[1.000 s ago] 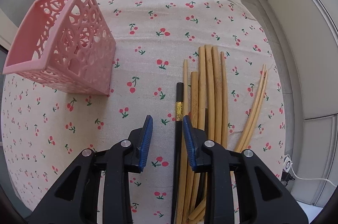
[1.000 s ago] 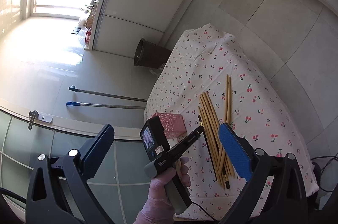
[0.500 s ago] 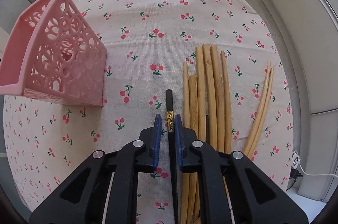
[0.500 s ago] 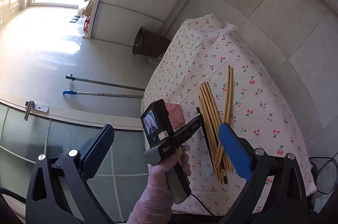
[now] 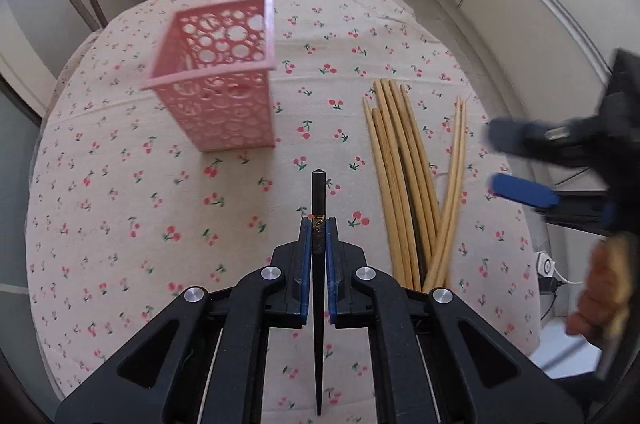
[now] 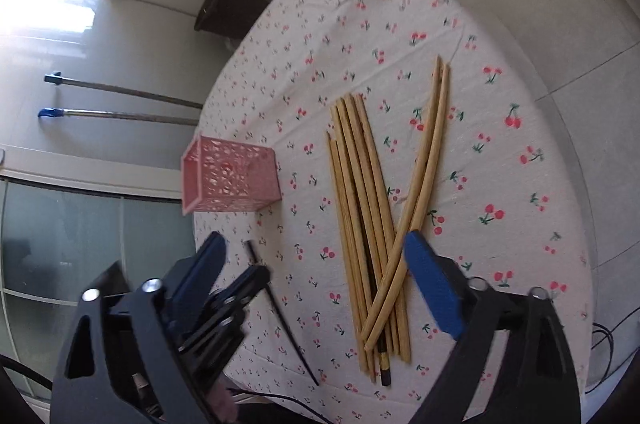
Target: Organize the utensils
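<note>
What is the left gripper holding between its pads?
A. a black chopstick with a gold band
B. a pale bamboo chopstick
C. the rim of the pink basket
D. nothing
A: in the left wrist view the left gripper is shut on the black chopstick, its gold band at the pad tips.

Cherry-print table (image 5: 120, 224), pink basket (image 5: 224, 92), bamboo chopsticks (image 5: 404, 176)

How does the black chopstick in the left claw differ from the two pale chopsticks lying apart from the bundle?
The black chopstick is dark with a gold band; the two pale chopsticks are plain light wood. The black one is pinched between the pads of the left claw; the pale pair lies loose on the tablecloth, crossing the bundle's ends. Both are long, thin and tapered.
</note>
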